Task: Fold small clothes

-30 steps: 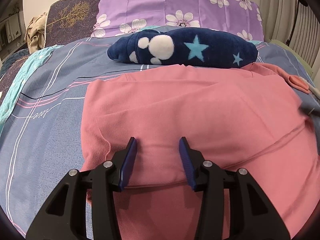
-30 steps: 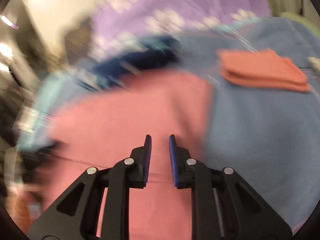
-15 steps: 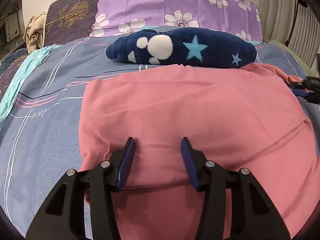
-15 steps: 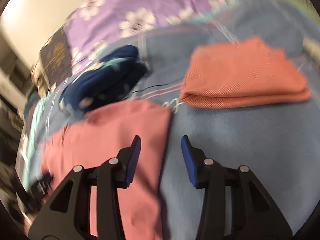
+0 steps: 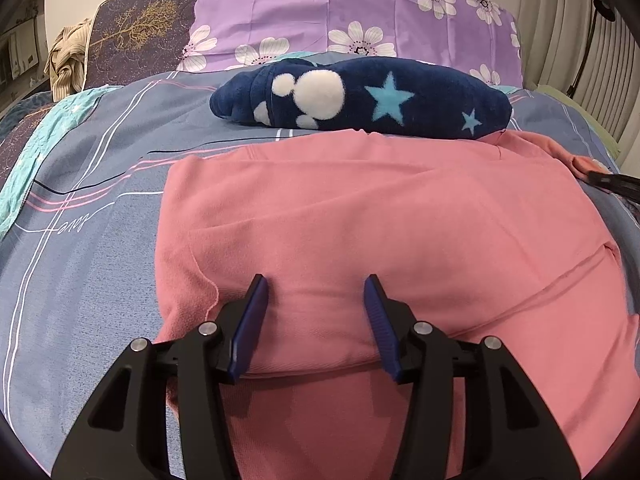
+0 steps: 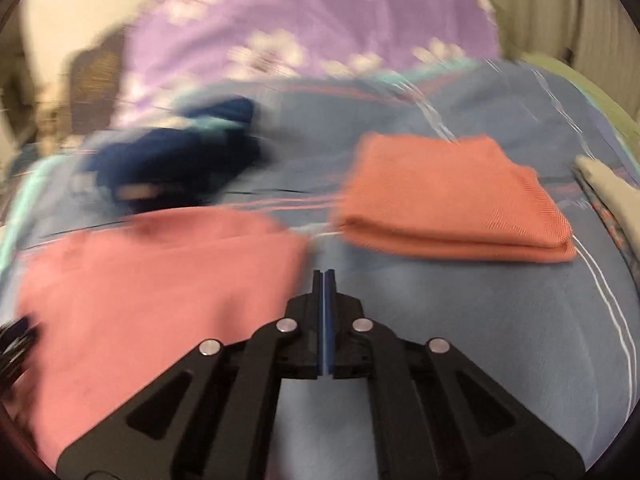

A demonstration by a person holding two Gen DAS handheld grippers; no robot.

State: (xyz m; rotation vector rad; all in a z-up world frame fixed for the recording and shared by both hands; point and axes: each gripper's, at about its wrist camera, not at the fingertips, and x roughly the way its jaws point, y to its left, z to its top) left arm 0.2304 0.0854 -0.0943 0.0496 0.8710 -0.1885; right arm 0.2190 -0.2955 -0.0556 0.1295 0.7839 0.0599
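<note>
Left wrist view: left tool (image 5: 316,292) half open, nothing gripped, over the pink knit garment (image 5: 360,220); cursive bedsheet script (image 5: 72,225) unreadable. Right tool (image 6: 325,276) closed, empty.

We see our left gripper (image 5: 316,292) and right gripper (image 6: 324,276): black frames, silver screws, fingers (image 5: 251,322) faced with ribbed blue pads.

Cursive script on the bedsheet (image 5: 80,216); too distorted to read.
</note>
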